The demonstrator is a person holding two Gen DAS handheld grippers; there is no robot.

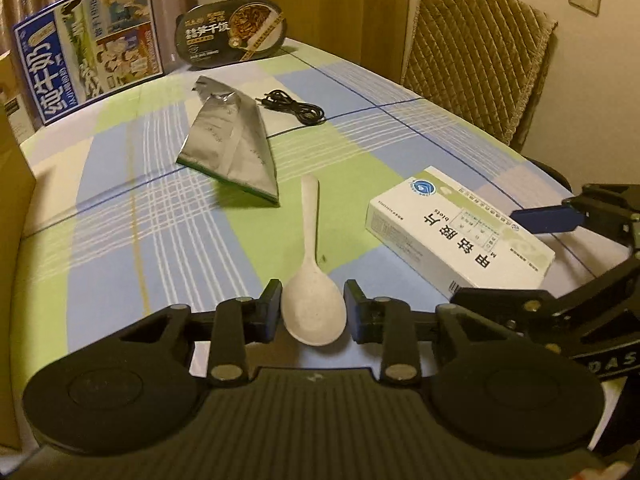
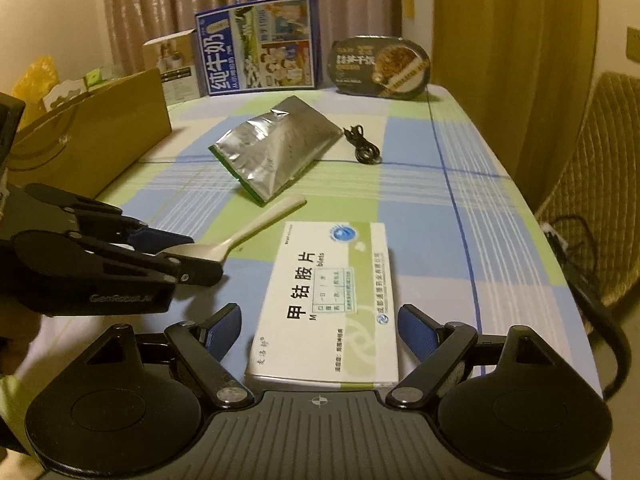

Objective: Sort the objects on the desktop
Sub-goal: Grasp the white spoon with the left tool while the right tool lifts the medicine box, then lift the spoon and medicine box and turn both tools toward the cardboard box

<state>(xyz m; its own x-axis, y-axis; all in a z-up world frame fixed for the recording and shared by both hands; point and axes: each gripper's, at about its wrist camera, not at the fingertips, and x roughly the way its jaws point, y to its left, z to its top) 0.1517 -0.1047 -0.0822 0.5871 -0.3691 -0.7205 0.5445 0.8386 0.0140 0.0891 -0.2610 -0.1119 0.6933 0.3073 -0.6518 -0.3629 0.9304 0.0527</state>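
Note:
A white spoon (image 1: pixel 313 280) lies on the checked tablecloth, bowl toward me. My left gripper (image 1: pixel 312 310) is open with a finger on each side of the spoon's bowl, small gaps showing. In the right wrist view the left gripper (image 2: pixel 200 256) hides part of the spoon (image 2: pixel 256 224). A white medicine box (image 2: pixel 332 300) lies flat. My right gripper (image 2: pixel 320 332) is open and straddles the box's near end without touching. The box also shows in the left wrist view (image 1: pixel 452 232). A silver foil pouch (image 1: pixel 230 144) and a black cable (image 1: pixel 296 108) lie farther back.
A blue milk carton box (image 2: pixel 260 44) and a black instant-rice bowl (image 2: pixel 380 66) stand at the table's far edge. A cardboard box (image 2: pixel 92 140) sits at the left. A padded chair (image 1: pixel 480 56) stands beside the table on the right.

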